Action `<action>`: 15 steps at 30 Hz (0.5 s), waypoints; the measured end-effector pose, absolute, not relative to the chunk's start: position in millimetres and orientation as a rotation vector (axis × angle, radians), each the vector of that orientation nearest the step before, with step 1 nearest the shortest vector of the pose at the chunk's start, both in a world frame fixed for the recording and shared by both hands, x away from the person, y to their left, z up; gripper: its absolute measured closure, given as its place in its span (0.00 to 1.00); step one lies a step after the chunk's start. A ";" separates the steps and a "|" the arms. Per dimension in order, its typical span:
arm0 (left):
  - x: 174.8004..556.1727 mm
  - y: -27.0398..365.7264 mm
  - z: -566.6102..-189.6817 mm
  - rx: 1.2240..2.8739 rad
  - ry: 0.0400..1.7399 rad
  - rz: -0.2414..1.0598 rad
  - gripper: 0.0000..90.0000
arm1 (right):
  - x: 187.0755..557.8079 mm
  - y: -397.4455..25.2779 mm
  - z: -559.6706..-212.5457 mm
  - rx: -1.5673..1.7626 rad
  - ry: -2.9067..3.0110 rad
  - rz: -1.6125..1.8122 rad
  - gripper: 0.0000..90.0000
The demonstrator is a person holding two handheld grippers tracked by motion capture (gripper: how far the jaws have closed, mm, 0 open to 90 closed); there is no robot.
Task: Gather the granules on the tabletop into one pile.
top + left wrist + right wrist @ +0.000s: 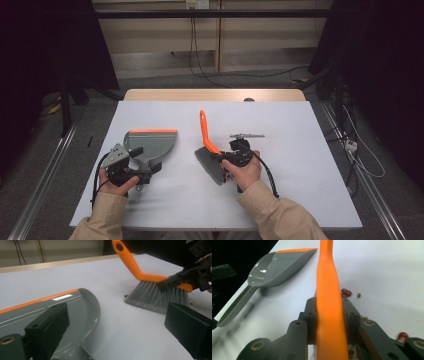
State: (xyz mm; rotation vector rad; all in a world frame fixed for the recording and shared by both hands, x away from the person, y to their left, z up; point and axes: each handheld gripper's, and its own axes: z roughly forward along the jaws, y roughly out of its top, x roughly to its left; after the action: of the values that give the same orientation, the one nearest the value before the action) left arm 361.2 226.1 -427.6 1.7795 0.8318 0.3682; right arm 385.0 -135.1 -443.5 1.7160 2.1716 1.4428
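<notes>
Between your right gripper's [329,322] jaws, the brush [210,150] sat clamped; beans [346,292] lay just beyond. Your left gripper [112,330] stood spread over the dustpan [149,142] handle. Next: clamp that handle.

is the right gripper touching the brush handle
Touching. In the right gripper view the right gripper has both jaws pressed against the sides of the orange brush handle, no gap.
</notes>
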 end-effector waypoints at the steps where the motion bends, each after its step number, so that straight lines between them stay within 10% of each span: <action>1: 361.2 225.9 -427.6 1.779 0.831 0.368 0.06 | 385.0 -137.0 -443.8 1.722 2.166 1.446 0.79; 15: 362.2 225.0 -428.4 1.787 0.831 0.367 0.06 | 383.1 -151.8 -438.8 1.725 2.122 1.476 0.79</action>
State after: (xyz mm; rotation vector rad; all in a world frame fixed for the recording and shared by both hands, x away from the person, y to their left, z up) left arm 362.2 225.0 -428.4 1.7873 0.8306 0.3669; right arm 383.1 -151.8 -438.8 1.7252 2.1224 1.4762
